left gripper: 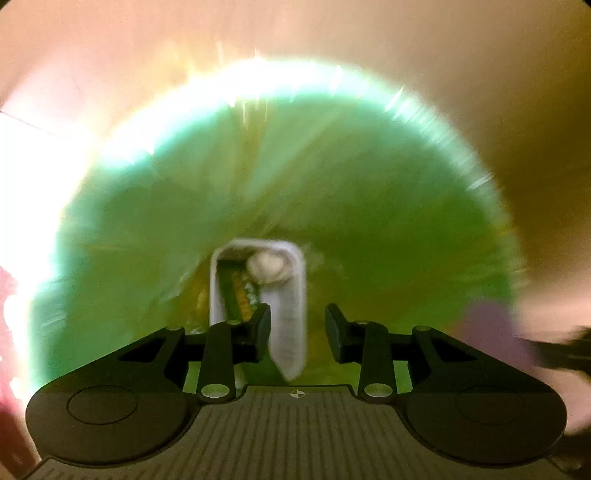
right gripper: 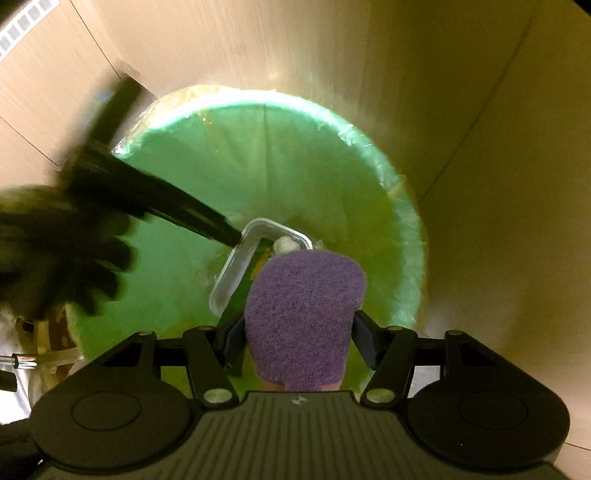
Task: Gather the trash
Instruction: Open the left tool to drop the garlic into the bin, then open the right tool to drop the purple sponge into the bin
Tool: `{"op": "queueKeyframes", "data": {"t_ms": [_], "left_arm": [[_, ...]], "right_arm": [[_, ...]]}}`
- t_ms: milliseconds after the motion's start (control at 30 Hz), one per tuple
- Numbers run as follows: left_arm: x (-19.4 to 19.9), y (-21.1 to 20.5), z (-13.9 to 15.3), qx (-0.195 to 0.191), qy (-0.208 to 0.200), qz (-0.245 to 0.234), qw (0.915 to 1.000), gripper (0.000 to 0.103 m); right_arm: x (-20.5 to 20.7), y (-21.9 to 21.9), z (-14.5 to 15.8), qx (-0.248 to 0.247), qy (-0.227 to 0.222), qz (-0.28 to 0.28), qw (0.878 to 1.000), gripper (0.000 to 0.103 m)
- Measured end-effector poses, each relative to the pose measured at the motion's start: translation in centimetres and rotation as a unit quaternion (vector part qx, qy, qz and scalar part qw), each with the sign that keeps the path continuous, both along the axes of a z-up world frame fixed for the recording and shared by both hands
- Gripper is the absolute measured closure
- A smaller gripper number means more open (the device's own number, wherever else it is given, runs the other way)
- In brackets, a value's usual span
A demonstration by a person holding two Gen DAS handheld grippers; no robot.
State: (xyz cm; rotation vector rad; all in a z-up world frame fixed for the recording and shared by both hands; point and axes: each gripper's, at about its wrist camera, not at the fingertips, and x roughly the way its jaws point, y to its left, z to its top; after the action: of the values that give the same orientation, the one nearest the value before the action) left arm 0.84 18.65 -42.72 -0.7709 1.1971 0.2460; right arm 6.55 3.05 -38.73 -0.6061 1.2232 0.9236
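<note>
1. Left wrist view: left gripper, jaws partly apart and gripping nothing, hangs over a clear rectangular plastic tray inside the green-lined round bin; a green wrapper's print is unreadable.
2. Right wrist view alone shows a black-gloved hand; right gripper clamps a purple scouring pad.

**Warm tan surfaces under yellowish light**

You are looking down at smooth tan panels that fill the upper and right parts of the right wrist view, split by thin dark seam lines. Top left, a pale vent-like grille cuts the corner. At the lower left you see a small chrome fitting against something whitish. In the left wrist view, a strong white glare washes out the left edge; everything there is blurred.
</note>
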Motion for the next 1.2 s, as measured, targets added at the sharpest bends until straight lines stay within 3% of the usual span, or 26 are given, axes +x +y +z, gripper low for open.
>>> {"op": "queueKeyframes", "data": {"t_ms": [233,400,500,600,700,867,967,1033,1100,1200], "left_arm": [[-4.5,2.3,9.0,0.032,-0.039,0.061,0.9968,0.067],[-6.0,4.0,14.5,0.086,-0.050,0.064,0.9930,0.067],[-6.0,4.5,17.1,0.102,-0.063,0.053,0.9914,0.067],[-6.0,4.5,18.4,0.114,-0.076,0.051,0.9893,0.067],[-5.9,4.5,18.3,0.120,-0.063,0.066,0.9886,0.067],[-6.8,4.0,17.9,0.131,-0.057,0.046,0.9886,0.067],[-9.0,4.4,17.7,0.125,-0.063,0.062,0.9883,0.067],[-10.6,5.1,17.5,0.112,-0.063,0.080,0.9886,0.067],[-11.5,5.6,17.6,0.105,-0.062,0.093,0.9882,0.067],[-12.2,6.4,19.3,0.114,-0.080,0.106,0.9845,0.067]], "right_arm": [[1.0,3.7,-0.2,0.026,0.121,-0.042,0.991,0.041],[0.3,3.1,3.6,0.020,0.071,-0.026,0.997,0.041],[0.7,1.9,6.2,0.055,0.103,-0.039,0.992,0.039],[0.6,3.1,6.7,0.088,0.116,-0.049,0.988,0.023],[-0.2,6.7,2.0,0.071,0.118,-0.032,0.990,0.022],[2.1,10.4,-11.8,-0.033,0.148,-0.082,0.985,0.025],[4.1,9.8,-16.5,-0.103,0.166,-0.139,0.971,0.042],[4.3,8.4,-15.5,-0.104,0.177,-0.158,0.966,0.043],[4.0,7.0,-11.7,-0.058,0.167,-0.145,0.973,0.043],[1.7,5.3,-3.1,0.004,0.077,-0.073,0.994,0.043]]}}
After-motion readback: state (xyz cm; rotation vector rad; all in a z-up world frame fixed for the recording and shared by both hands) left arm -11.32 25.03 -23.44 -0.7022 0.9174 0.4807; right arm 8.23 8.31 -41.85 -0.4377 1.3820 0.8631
